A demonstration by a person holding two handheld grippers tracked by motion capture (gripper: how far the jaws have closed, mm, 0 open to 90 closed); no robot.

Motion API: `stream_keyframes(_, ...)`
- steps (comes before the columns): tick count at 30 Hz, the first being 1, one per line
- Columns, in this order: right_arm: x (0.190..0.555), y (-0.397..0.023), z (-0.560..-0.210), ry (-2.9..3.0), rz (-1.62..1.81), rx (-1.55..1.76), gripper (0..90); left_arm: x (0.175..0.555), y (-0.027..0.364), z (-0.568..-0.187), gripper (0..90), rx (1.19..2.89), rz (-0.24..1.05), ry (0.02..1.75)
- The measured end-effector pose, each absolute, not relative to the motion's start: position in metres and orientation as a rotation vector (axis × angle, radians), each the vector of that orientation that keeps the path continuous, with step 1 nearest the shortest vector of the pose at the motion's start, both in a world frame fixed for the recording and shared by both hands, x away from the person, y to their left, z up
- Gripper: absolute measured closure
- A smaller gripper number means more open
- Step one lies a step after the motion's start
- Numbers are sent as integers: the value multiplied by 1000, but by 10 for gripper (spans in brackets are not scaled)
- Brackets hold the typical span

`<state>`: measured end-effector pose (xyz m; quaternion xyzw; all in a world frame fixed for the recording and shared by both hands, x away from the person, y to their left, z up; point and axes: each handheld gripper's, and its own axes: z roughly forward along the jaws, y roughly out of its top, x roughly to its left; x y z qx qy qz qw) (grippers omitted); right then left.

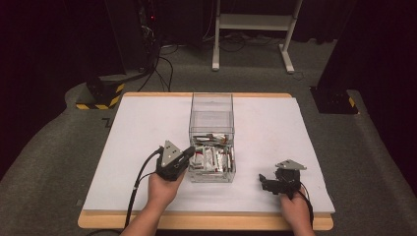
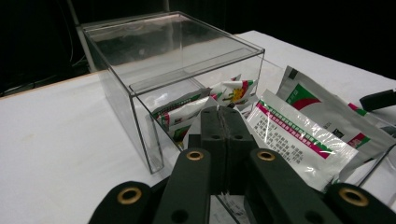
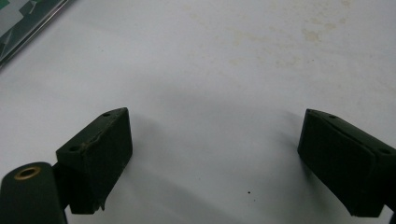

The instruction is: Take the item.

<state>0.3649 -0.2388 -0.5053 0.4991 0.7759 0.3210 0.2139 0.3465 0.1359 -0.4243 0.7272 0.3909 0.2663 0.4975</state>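
Note:
A clear plastic box [image 1: 211, 110] stands mid-table, its near, lower part [image 1: 212, 176] holding several white sachets [image 1: 211, 160] printed in red and green. My left gripper [image 1: 188, 151] is at that part's left rim, jaws pressed together. In the left gripper view the left gripper [image 2: 224, 123] is shut on a thin sachet, whose printed edge [image 2: 229, 205] shows below the jaws. More sachets [image 2: 299, 135] fan out to its right, beside the clear box [image 2: 140, 60]. My right gripper [image 1: 263, 181] rests low over the bare table at the front right. In its own view the right gripper [image 3: 212, 126] stands wide open with nothing between its jaws.
The white tabletop [image 1: 142, 132] has free room on both sides of the box. Beyond the far edge are a white desk frame [image 1: 253, 29], cables [image 1: 162, 69] on the floor and a black-and-yellow striped base [image 1: 101, 96]. A box corner [image 3: 23, 23] shows in the right gripper view.

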Motion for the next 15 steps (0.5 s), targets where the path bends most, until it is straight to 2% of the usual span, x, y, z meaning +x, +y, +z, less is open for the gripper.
stream_keyframes(15, 365, -238, -505, 2151, 889, 1393, 102, 345, 140, -421, 894, 1691, 636, 943)
